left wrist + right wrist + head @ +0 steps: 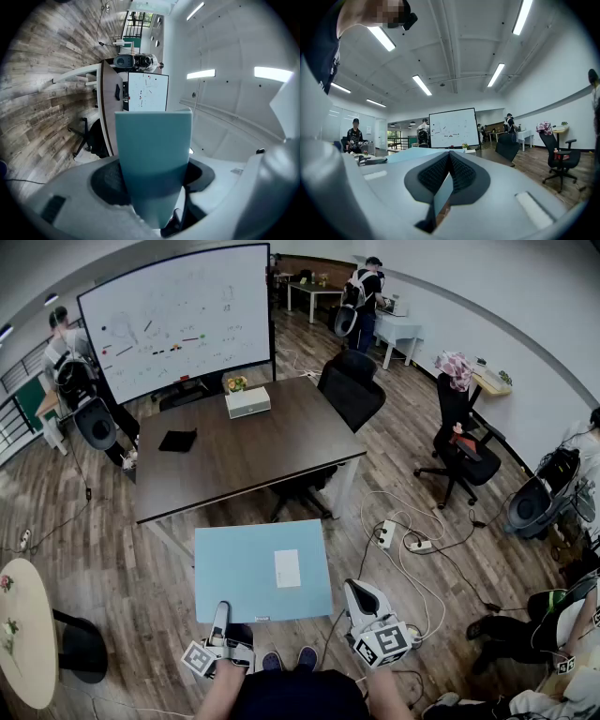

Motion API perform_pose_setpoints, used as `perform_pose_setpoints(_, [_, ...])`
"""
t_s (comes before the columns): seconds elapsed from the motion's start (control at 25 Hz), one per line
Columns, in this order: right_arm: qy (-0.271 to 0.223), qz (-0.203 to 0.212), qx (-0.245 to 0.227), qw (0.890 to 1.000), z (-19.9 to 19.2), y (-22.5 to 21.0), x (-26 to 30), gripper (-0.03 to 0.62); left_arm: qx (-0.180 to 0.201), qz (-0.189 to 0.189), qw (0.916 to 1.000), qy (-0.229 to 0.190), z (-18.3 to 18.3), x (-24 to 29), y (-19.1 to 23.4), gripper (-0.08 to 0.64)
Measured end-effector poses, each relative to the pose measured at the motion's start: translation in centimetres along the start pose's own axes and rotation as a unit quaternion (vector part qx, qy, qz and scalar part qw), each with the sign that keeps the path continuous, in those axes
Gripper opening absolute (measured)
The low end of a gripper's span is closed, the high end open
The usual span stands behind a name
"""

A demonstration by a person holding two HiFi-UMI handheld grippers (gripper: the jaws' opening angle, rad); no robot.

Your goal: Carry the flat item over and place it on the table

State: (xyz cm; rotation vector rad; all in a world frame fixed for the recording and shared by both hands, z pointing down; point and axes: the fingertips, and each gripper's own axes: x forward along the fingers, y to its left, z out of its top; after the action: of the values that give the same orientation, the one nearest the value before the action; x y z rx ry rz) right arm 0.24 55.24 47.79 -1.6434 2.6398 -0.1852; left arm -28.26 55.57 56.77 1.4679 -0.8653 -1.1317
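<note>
Both tongs are clamped on the light-blue flat board (253, 568). Left tongs (220, 615) has its near edge pinched between the pads, jaws about halfway apart. Right tongs (354, 594) is at the board's near right corner, jaws nearly together w/ only a thin blue sliver between them. The board lies roughly flat in the air over the wood plank floor (122, 559), white label (287, 568) face up. Its far edge is close to the front of the table (262, 446) but not on it.

The table is dark brown w/ white legs. On it: a white box (247, 401) near the far edge, a small plant (234, 382) just behind it, and a flat black pouch (177, 440) toward the left. A black office chair (352, 390) is at its far right corner, and a big whiteboard (178, 320) w/ scribbles stands behind.

Power strips & cables (403, 540) sprawl on the floor to my right. A round pale side table (23, 634) is at left. Open office, white walls, strip lights overhead. One person (66, 352) is by the whiteboard and another (367, 292) is at the far white desks.
</note>
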Motion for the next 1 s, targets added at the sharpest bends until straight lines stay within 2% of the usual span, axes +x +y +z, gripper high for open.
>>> perform_pose_setpoints(0.48, [-0.001, 0.008, 0.011, 1.000, -0.3, 0.1, -0.3, 0.009, 0.004, 0.003, 1.0000, 0.002, -0.9, -0.2, -0.2, 0.270])
perform_pose_setpoints(1.0, [-0.003, -0.009, 0.006, 1.000, -0.7, -3.6, -2.0, 0.009, -0.002, -0.004, 1.0000, -0.002, -4.3, 0.8, 0.0, 0.270])
